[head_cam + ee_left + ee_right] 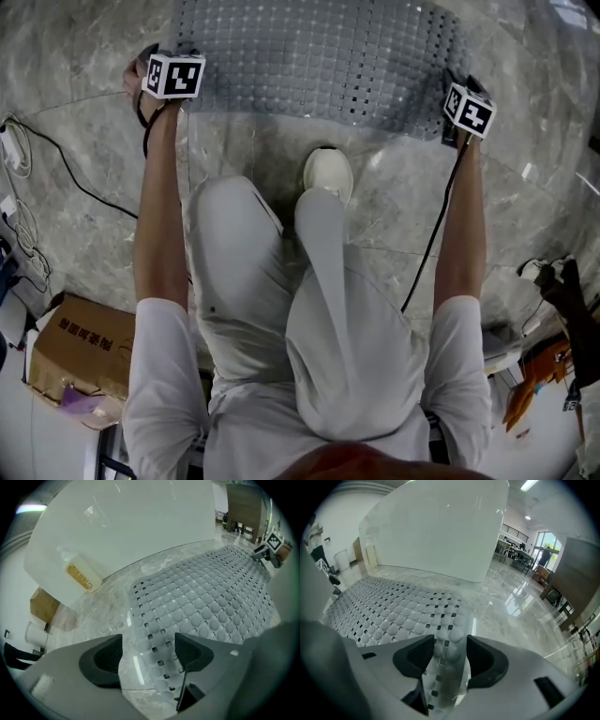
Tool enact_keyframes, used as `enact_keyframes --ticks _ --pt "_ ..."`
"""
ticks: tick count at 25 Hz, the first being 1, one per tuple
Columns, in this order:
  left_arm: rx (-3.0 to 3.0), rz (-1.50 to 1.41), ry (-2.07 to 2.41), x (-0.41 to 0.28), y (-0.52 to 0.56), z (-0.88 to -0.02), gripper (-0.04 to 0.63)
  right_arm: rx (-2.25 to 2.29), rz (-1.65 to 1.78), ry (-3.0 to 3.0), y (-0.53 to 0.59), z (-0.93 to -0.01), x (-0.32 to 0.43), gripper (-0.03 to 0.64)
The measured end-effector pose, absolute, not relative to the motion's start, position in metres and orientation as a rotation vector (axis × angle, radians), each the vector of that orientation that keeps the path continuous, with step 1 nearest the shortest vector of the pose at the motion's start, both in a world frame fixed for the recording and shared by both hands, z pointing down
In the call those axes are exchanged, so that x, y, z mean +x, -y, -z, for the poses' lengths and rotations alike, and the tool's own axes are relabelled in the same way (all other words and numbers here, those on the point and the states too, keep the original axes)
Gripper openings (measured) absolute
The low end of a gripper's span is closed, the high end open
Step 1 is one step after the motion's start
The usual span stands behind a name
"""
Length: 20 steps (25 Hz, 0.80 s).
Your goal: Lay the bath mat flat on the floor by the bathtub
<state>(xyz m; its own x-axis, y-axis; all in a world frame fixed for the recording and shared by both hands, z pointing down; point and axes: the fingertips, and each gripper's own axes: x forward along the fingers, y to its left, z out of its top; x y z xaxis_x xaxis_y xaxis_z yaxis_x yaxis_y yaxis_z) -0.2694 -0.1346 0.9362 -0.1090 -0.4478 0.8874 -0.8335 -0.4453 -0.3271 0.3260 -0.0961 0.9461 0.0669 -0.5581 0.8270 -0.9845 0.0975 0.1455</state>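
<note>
The grey perforated bath mat (pixel 309 61) lies spread flat on the marble floor, alongside the white bathtub (pixel 131 527). My left gripper (pixel 172 75) is at the mat's near left corner. In the left gripper view its jaws (pixel 147 651) stand open, with the mat's corner (pixel 159 639) lying on the floor between them and no pad touching it. My right gripper (pixel 466 108) is at the near right corner. In the right gripper view its jaws (pixel 450 656) are apart, and a strip of the mat's edge (pixel 445 648) runs loosely between the pads.
The person's white shoe (pixel 328 173) stands on the floor just short of the mat. A cardboard box (pixel 80 352) and black cables (pixel 56 159) lie at the left. Cluttered items (pixel 553 356) sit at the right. A labelled bottle (pixel 79 573) rests against the tub.
</note>
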Motion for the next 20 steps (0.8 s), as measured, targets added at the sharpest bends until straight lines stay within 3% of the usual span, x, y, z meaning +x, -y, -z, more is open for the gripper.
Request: enact_keyframes --ticks 14,17,19,20 --pt "1.924 -1.405 1.404 -0.236 0.12 -0.927 0.339 1.585 -0.731 1.668 0.081 -0.931 0.284 0.209" --pt "1.959 -1.344 1.401 -0.22 0.118 -0.922 0.306 1.587 -0.754 1.712 0.079 -0.926 0.262 0.197" --pt "1.986 -1.318 1.416 -0.211 0.118 -0.917 0.201 1.595 -0.76 1.748 0.078 -0.92 0.247 0.164" --pt "2.0 -1.308 1.428 -0.206 0.118 -0.913 0.196 1.598 -0.763 1.765 0.078 -0.917 0.239 0.153"
